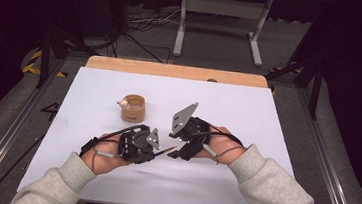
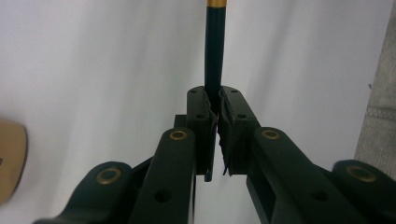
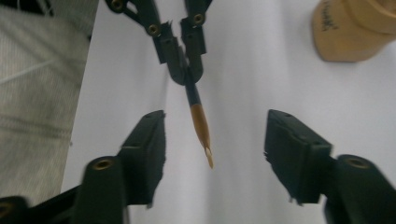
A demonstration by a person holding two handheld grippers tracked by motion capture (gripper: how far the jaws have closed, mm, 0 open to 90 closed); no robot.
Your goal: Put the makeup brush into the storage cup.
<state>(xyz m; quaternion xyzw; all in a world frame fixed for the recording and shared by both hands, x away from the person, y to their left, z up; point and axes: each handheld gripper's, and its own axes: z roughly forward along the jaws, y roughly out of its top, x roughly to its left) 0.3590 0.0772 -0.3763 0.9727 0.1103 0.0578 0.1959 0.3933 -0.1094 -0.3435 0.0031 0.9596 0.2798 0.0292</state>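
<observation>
Lengthwise, the brush (image 3: 200, 126) points from left tongs (image 3: 186, 70) toward right tongs (image 3: 212, 158).

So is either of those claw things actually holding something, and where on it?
Yes. The left gripper clamps a dark pencil on its dark shaft, the wooden sharpened end sticking out. The right gripper stands open around that tip without touching it.

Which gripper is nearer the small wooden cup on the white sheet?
Left. The left gripper, shut on a brush, sits just below the wooden cup. The right gripper, jaws open around the brush tip, lies below and farther to the cup's right.
</observation>
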